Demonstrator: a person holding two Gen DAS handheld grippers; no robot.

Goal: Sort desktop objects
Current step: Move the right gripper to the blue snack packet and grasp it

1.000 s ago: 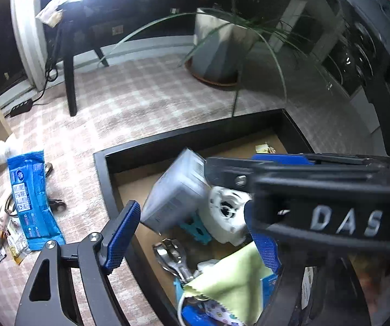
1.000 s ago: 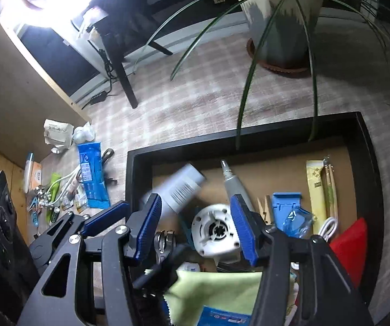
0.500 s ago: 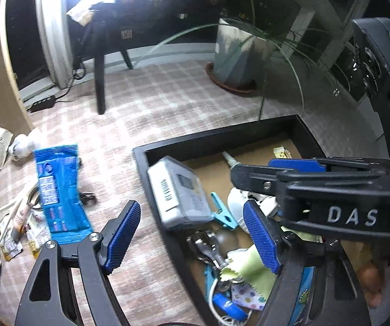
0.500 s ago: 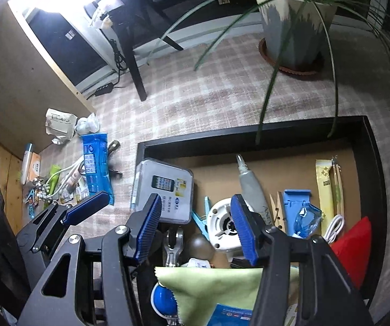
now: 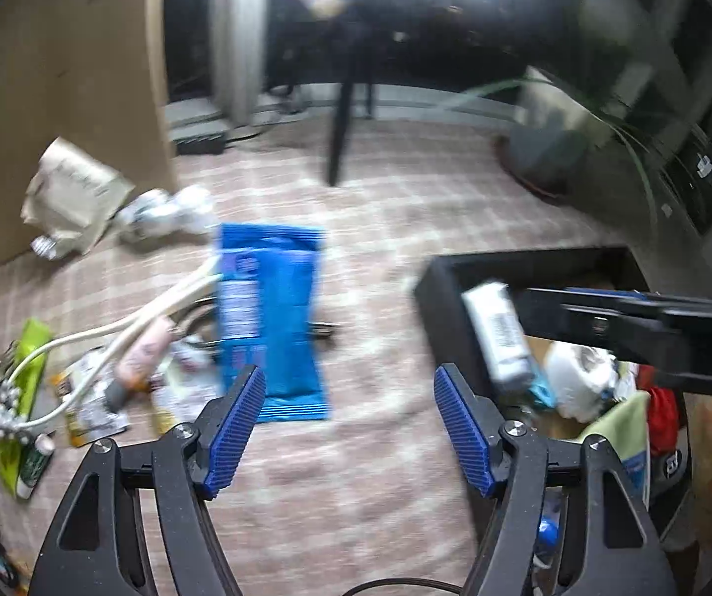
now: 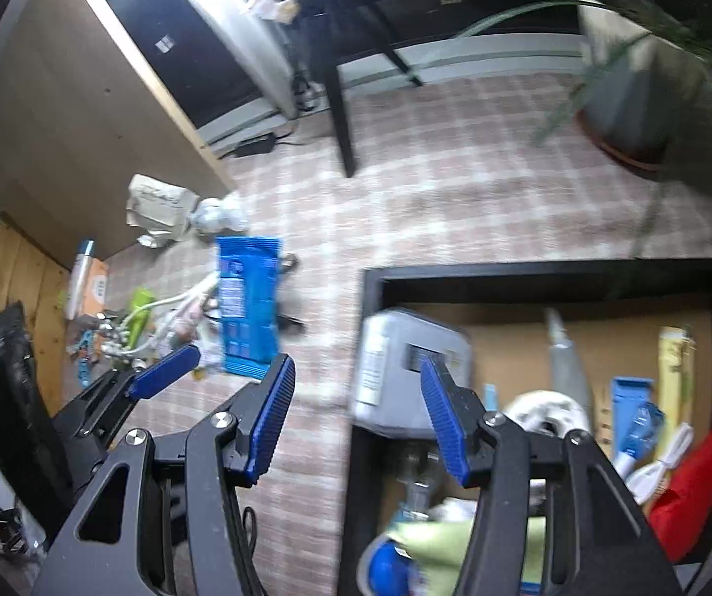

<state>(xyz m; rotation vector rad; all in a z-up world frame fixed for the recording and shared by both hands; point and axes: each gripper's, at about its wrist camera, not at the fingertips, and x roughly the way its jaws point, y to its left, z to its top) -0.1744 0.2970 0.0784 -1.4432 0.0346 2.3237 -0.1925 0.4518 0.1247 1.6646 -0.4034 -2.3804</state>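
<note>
Blue ribbed pads of left tool [image 5: 346, 427] spread wide apart, nothing between them, poised over bare checked cloth of desk [image 5: 381, 228]. Right tool [image 6: 353, 419] likewise agape and empty, straddling near-left corner of black tray [image 6: 544, 268], with grey boxed device [image 6: 395, 362] resting askew on that rim just beyond its inner pad. Tray already crowded: white round gadget [image 6: 549, 409], green cloth [image 6: 435, 536], red pouch [image 6: 693, 486], blue clip [image 6: 631, 402], grey pen-like tube [image 6: 564, 352].

Just ahead of left tool, blue snack packet [image 5: 269, 318] flat on cloth, long axis running away from camera, well apart from tray; likely next item to sort. Beside it to left, white cable [image 5: 122, 328], pink tube [image 5: 140, 352] and green wrapper [image 5: 23, 387] in loose heap, cable touching packet's upper edge. Farther back, crumpled paper bag [image 5: 75, 193]; beyond, potted plant [image 6: 639, 84].

Suggested technique: lower pads to either long side of packet near its closer end, pinching across narrow width rather than length; keep clear of cable to avoid dragging heap; close firmly, since slick film probably slips. Left view motion-blurred, so fine alignment cannot be judged.
</note>
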